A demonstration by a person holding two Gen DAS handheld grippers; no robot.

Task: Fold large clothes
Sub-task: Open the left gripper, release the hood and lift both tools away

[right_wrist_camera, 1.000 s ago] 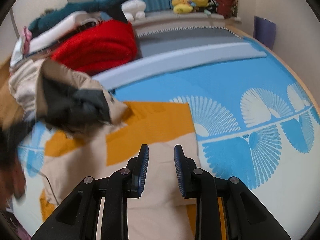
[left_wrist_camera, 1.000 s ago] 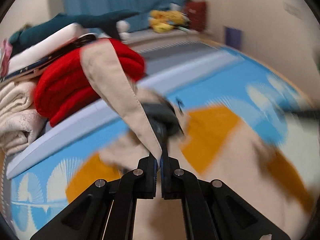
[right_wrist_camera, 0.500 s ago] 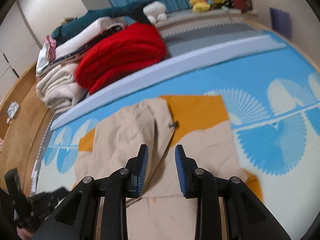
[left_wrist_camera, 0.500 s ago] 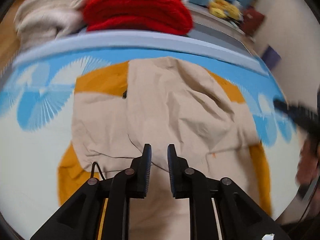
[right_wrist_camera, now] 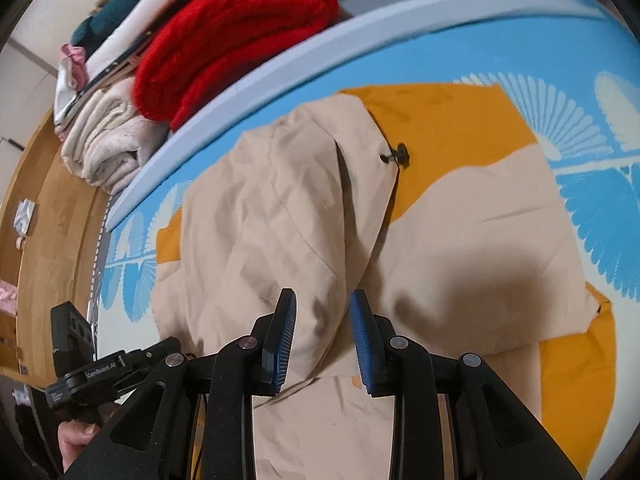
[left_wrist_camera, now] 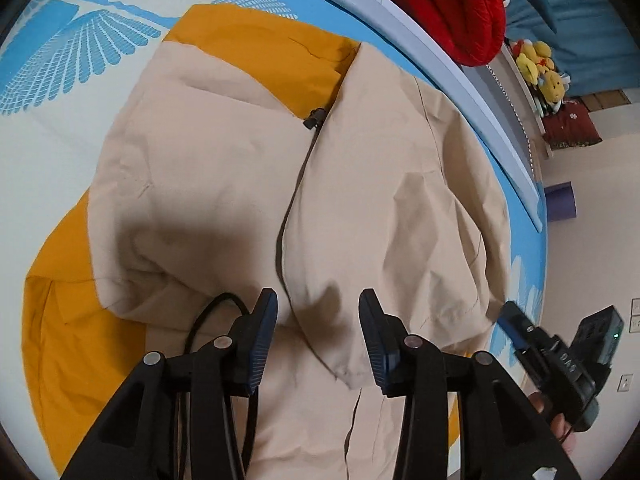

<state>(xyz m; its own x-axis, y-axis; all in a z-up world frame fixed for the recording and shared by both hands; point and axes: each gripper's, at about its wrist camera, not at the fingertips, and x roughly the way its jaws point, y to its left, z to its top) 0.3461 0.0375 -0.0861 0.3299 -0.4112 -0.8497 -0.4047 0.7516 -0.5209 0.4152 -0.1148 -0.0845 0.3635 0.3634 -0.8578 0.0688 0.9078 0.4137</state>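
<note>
1. Beige and mustard fabric is filling both views: the jacket (left_wrist_camera: 224, 184) is lying spread on the blue-and-white patterned bed cover (left_wrist_camera: 52, 52), with one beige panel folded over across the middle.
2. The left gripper (left_wrist_camera: 318, 336) is hovering low over the garment's near edge, its jaws spread wide and gripping nothing, blue pads facing a hanging fold of beige cloth.
3. The right gripper (right_wrist_camera: 322, 340) is sitting in much the same pose, tilted down at the folded panel, jaws parted with loose fabric showing between them but not pinched.
4. In the left wrist view the right gripper is poking in at the lower right, a thumb visible on its handle; white lettering on its body is too blurred to read.
5. In the right wrist view the left gripper is showing at the lower left, fingers wrapped around its handle, and its label is reading "GenRobot.AI".
6. A black toggle (right_wrist_camera: 398, 154) is dangling at the folded panel's edge.
7. A red knit (right_wrist_camera: 236, 36) and cream blanket (right_wrist_camera: 108, 144) are sitting stacked beyond the bed cover.
</note>
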